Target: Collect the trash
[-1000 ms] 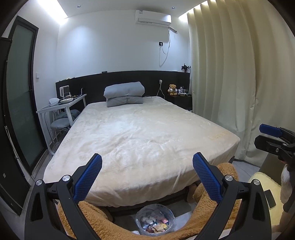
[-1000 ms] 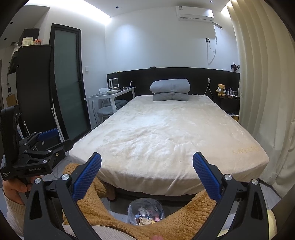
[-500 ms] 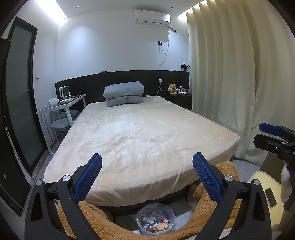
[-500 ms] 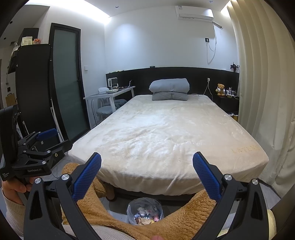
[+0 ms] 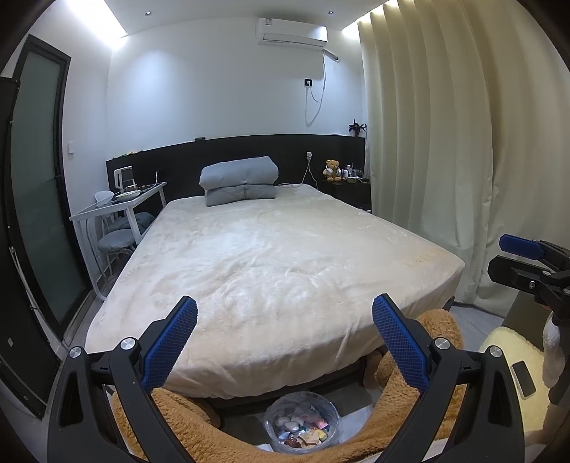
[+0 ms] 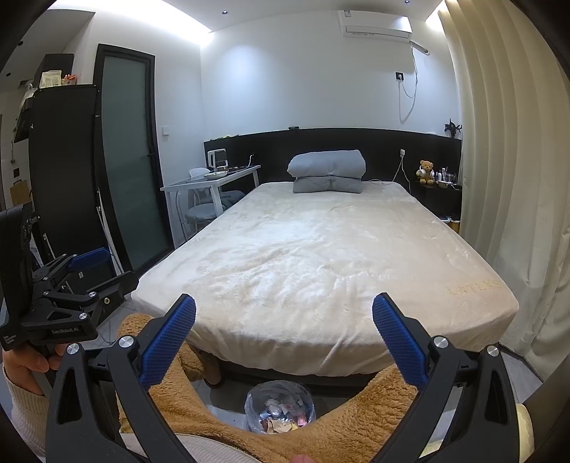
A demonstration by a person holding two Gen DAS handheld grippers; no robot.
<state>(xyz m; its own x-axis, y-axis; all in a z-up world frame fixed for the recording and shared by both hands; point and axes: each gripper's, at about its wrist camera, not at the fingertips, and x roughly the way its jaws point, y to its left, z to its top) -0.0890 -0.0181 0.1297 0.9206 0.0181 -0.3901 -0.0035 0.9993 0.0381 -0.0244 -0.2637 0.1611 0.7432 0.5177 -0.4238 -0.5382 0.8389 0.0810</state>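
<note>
left gripper [image 5: 283,343]: fingers spread wide, empty | right gripper [image 6: 283,342]: fingers spread wide, empty | trash bag [image 5: 302,422]: near, on floor at bed [image 5: 278,256] foot, between fuzzy brown legs | step: lower both toward bag, pinch rim not contents | writing: "genrobot.ai" on left gripper body; faint lettering on bed corner, unclear

You are in a home bedroom: a wide bed [image 5: 270,263] with a cream cover fills the room, a folded grey duvet [image 5: 239,180] lies against the dark headboard [image 6: 356,142], a teddy bear [image 5: 332,170] sits on the nightstand, long curtains [image 5: 445,142] hang alongside, and an air conditioner [image 5: 293,32] is mounted on the wall.
</note>
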